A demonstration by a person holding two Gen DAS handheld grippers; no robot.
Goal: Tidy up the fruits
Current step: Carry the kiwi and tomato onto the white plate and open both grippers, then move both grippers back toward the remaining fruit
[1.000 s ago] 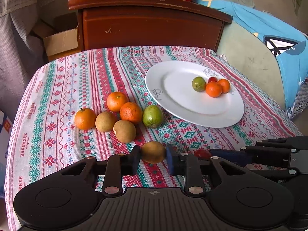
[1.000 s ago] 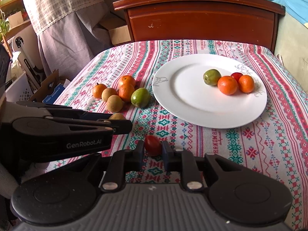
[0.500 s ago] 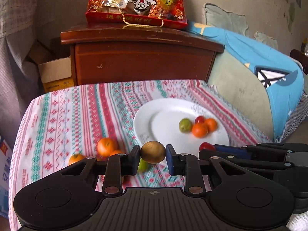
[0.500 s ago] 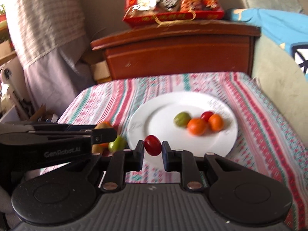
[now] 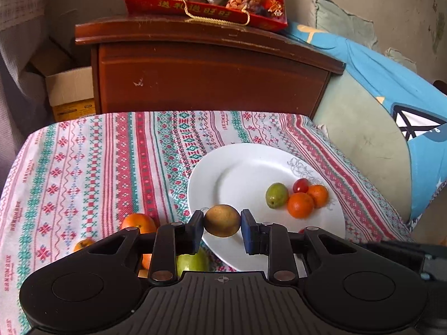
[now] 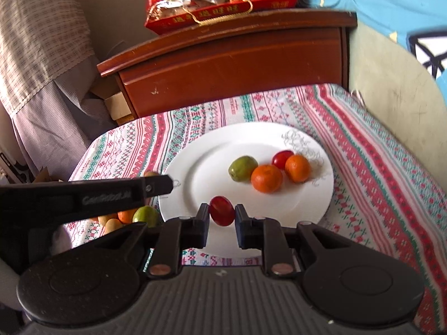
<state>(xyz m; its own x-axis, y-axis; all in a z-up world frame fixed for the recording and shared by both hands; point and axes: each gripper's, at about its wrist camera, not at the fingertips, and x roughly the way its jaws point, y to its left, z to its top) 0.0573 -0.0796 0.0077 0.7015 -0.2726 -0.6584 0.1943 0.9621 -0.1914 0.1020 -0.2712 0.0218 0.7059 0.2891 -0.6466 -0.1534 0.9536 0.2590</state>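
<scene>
Jaws pinch fruit on both sides: my left gripper (image 5: 222,220) holds a brown fruit (image 5: 222,220), my right gripper (image 6: 222,211) a red fruit (image 6: 222,211), both above the plate's (image 6: 195,173) near rim.

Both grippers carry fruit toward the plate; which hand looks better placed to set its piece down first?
Probably right. The right gripper holds its red fruit over the plate; the left gripper's brown fruit sits at the rim.
</scene>
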